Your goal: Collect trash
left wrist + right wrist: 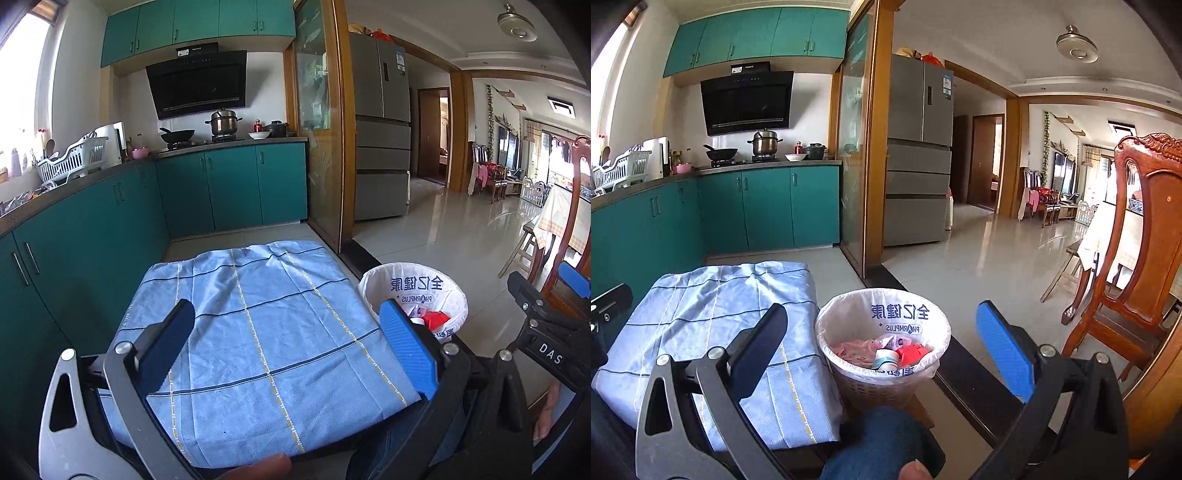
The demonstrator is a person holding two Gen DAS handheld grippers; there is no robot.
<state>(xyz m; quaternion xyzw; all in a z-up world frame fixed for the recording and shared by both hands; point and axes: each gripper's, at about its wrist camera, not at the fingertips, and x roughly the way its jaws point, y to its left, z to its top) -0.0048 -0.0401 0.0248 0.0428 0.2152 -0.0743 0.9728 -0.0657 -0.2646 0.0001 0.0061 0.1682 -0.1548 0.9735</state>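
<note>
A woven bin (882, 354) lined with a white printed bag stands on the floor right of the small table; it also shows in the left wrist view as the bin (413, 291). Inside lie pink wrappers, a red piece (912, 352) and a white cup. The table's blue checked cloth (258, 325) carries nothing. My left gripper (288, 325) hangs open above the cloth, fingers empty. My right gripper (882, 325) is open, its fingers standing either side of the bin, nothing held. The right gripper (554, 295) shows at the left view's right edge.
Teal kitchen cabinets (221, 184) line the left and back. A glass sliding door with a wooden frame (871, 147) and a dark floor track lie behind the bin. A carved wooden chair (1130, 258) stands on the right. A knee in blue jeans (882, 443) is at the bottom.
</note>
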